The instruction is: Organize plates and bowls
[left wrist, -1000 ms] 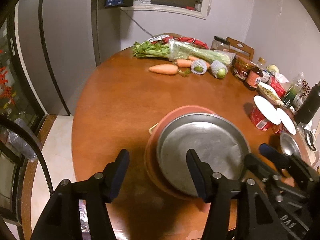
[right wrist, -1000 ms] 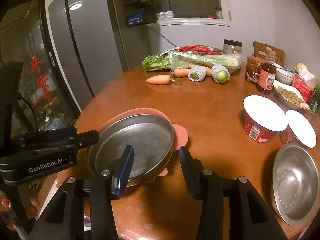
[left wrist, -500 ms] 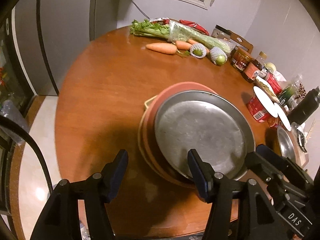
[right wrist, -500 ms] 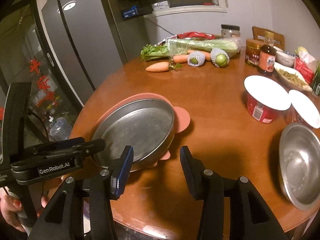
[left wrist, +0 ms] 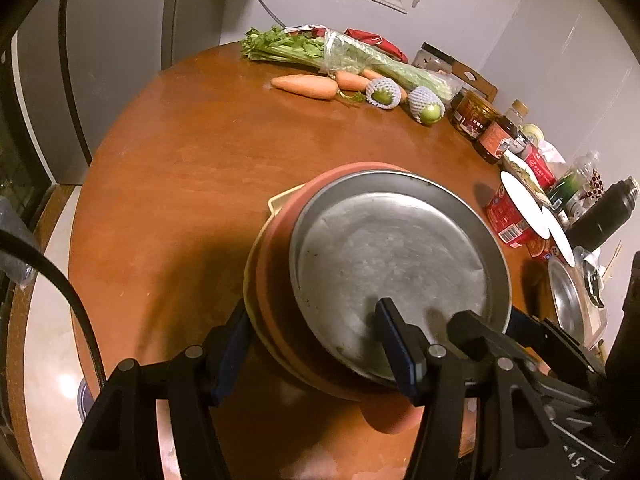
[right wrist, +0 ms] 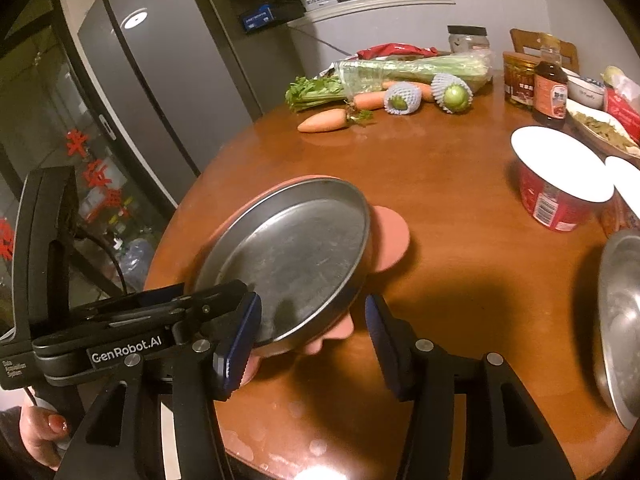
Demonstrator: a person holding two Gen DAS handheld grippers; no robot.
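Both grippers at the plate stack on the round table, fingers spread.

The left gripper (left wrist: 308, 344) straddles the near edge of the stack, one finger outside the yellow plate (left wrist: 253, 276), the other over the metal plate (left wrist: 396, 264) that tops the pink plate (left wrist: 276, 280). The right gripper (right wrist: 308, 328) is open around the stack's near rim. A metal bowl (right wrist: 620, 320) sits at the right, near two red cups (right wrist: 560, 188); carrots (right wrist: 324, 120) and celery (right wrist: 400, 70) lie at the far side of the table (right wrist: 460, 248).

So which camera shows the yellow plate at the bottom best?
The left wrist view: the yellow plate peeks out under the pink plate and metal pan. In the right wrist view the stack hides it.
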